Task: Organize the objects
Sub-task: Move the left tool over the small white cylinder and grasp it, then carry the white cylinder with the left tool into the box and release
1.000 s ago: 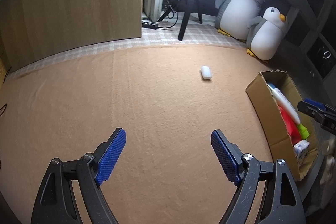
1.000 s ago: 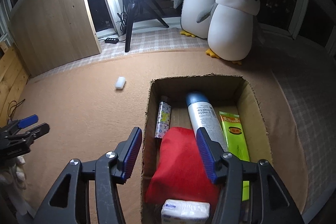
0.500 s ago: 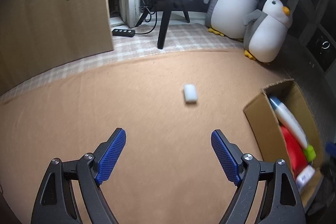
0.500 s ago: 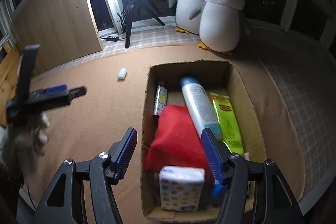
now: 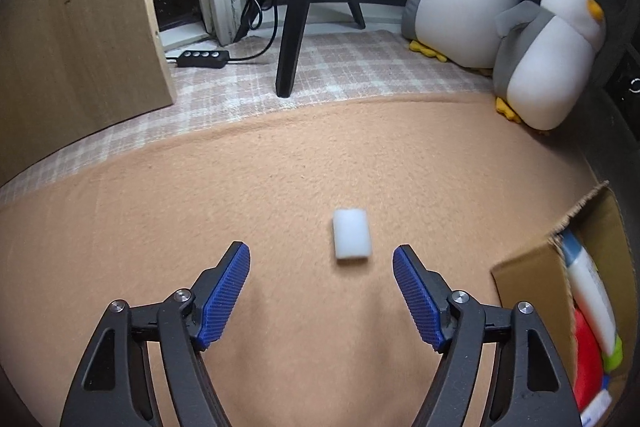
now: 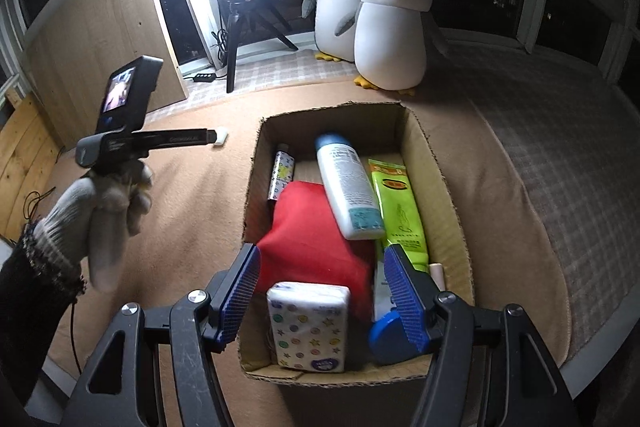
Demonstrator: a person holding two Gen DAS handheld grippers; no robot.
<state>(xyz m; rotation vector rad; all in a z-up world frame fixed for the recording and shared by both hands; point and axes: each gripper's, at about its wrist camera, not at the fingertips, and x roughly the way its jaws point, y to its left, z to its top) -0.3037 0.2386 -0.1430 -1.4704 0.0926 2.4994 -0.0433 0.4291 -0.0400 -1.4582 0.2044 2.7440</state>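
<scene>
Your left hand-held gripper (image 5: 321, 265) hangs over the tan blanket (image 5: 160, 211) with its jaws wide but closing, nothing pressed between them; the small white block (image 5: 351, 234) lies just ahead of the tips, nearer the right pad than the left. Because it sits off-centre, the right pad could meet it first and shove it sideways across the soft blanket, or tip it rather than pinch it. The block is slightly blurred, so you cannot tell what it is made of or how thick it stands. To the right, the cardboard box (image 5: 532, 287) is cut off by the frame edge in the left wrist view. Your right hand-held gripper (image 6: 322, 273) stands about half open over the near end of the box, holding nothing, with the tissue pack (image 6: 307, 325) below its tips; the blue-capped item (image 6: 384, 337) behind the right pad is largely hidden.
</scene>
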